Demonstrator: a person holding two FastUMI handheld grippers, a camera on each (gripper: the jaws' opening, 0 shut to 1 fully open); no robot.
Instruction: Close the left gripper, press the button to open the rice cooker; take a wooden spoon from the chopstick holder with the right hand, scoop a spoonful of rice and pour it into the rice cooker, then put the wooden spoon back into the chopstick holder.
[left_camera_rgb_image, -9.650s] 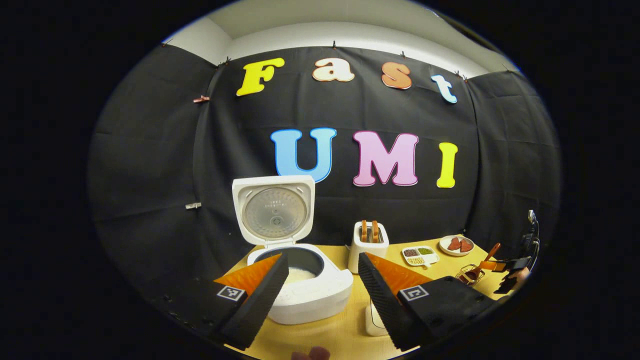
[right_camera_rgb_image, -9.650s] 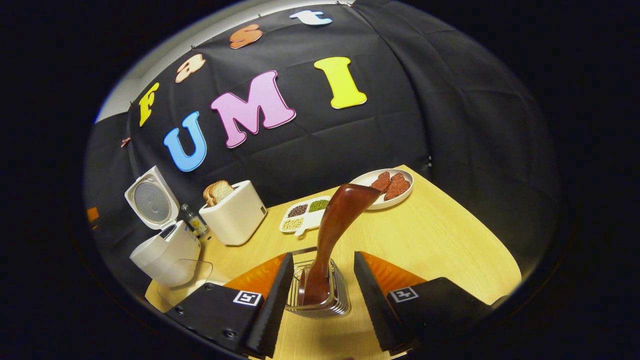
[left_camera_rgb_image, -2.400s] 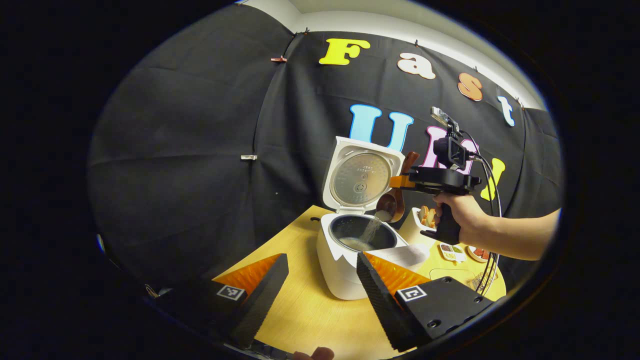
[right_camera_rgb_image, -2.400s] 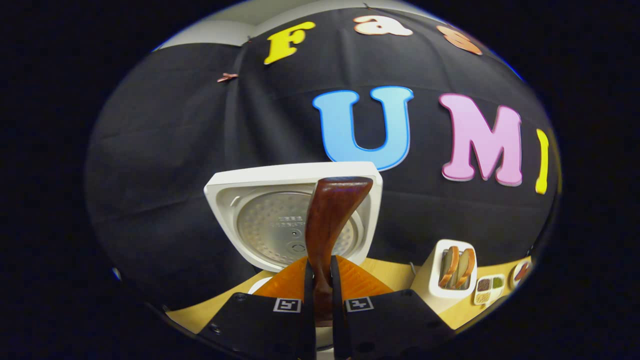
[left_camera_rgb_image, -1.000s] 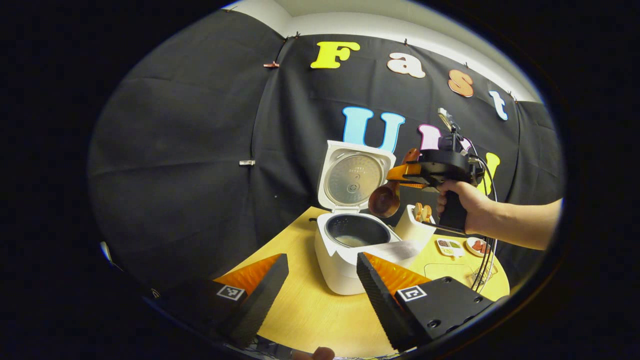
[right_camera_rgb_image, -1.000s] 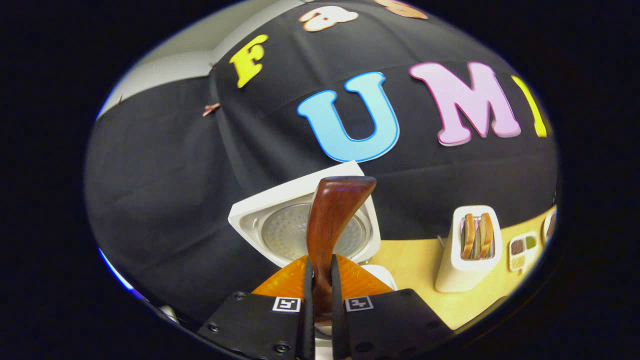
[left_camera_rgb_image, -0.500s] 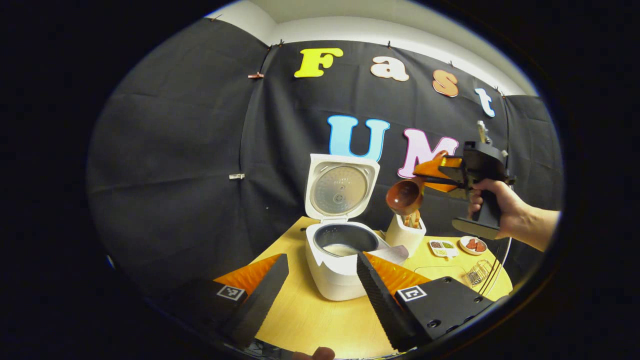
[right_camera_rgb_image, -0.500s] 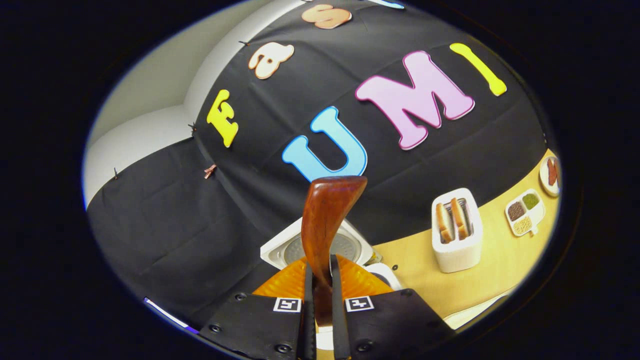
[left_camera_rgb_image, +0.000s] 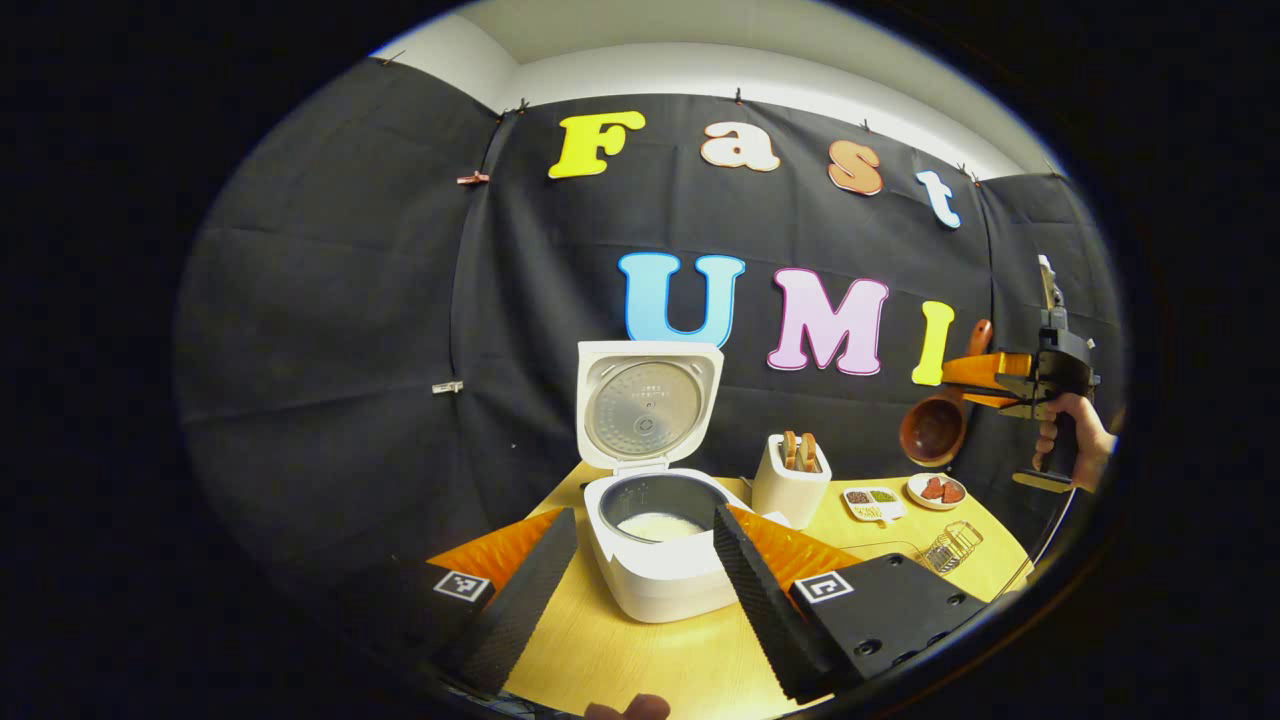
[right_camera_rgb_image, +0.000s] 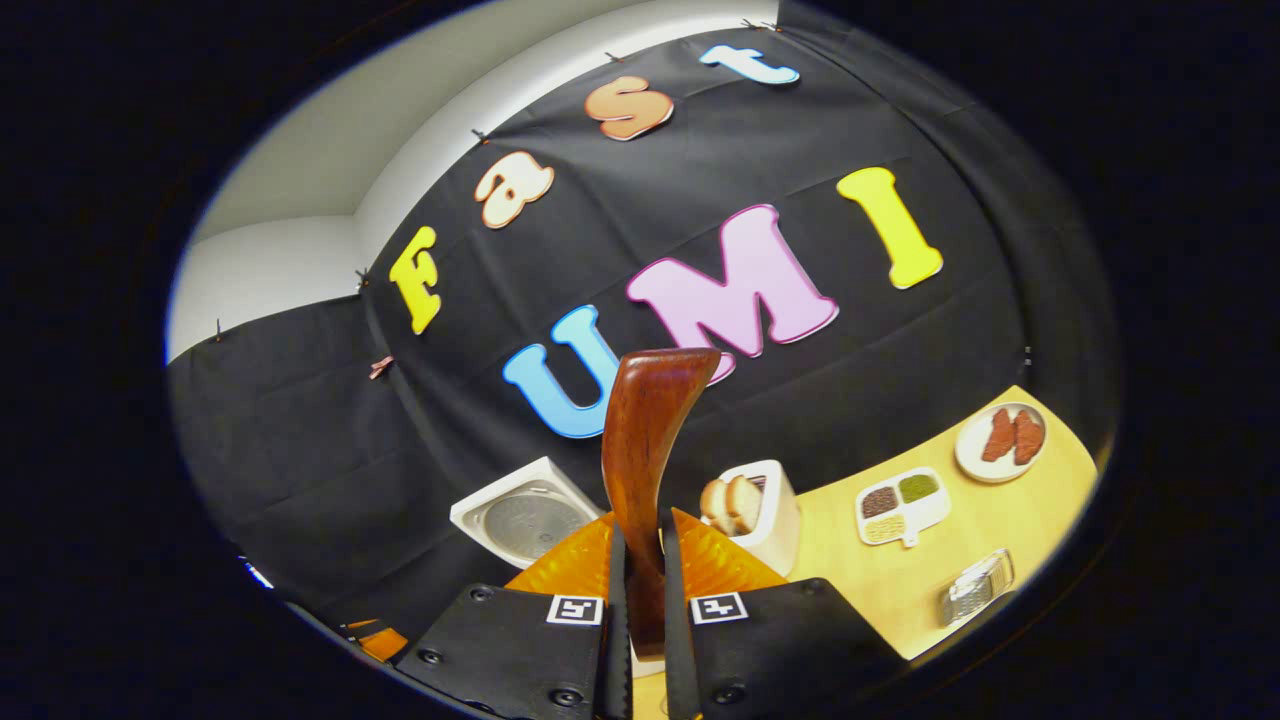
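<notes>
The table (left_camera_rgb_image: 640, 660), pale wood-grain and rounded at its edge, fills the lower part of the left gripper view. On it, at lower centre, stands the cooker (left_camera_rgb_image: 660, 560), smooth white plastic, its square lid (left_camera_rgb_image: 648, 405) upright with a dull round metal plate inside, and a dark pot showing white rice (left_camera_rgb_image: 655, 525). Right of it sits the toaster (left_camera_rgb_image: 790, 485), white and boxy, with two slices poking up. Further right come a small white divided dish (left_camera_rgb_image: 868, 500) of grains and a round plate (left_camera_rgb_image: 936, 490) with reddish pieces. The wire holder (left_camera_rgb_image: 950, 548), a shiny little basket, sits at the lower right, empty.

The left gripper (left_camera_rgb_image: 645, 585) frames the cooker from the bottom of its view, ribbed fingers spread wide, gripping nothing.

Far right, mid-height in that view, a hand (left_camera_rgb_image: 1075, 440) carries the right gripper (left_camera_rgb_image: 975, 375) with the spoon (left_camera_rgb_image: 935, 425), glossy dark-brown wood with a round bowl hanging down, high over the plate. Half a second ago that spoon hung right beside the lid; it has swung well to the right, and the bowl looks empty.

In the right gripper view the right gripper (right_camera_rgb_image: 640, 600) has its fingers pressed onto the spoon (right_camera_rgb_image: 645, 450), whose curved handle rises up centre frame. The holder (right_camera_rgb_image: 975, 588) has slid into the lower right there.
</notes>
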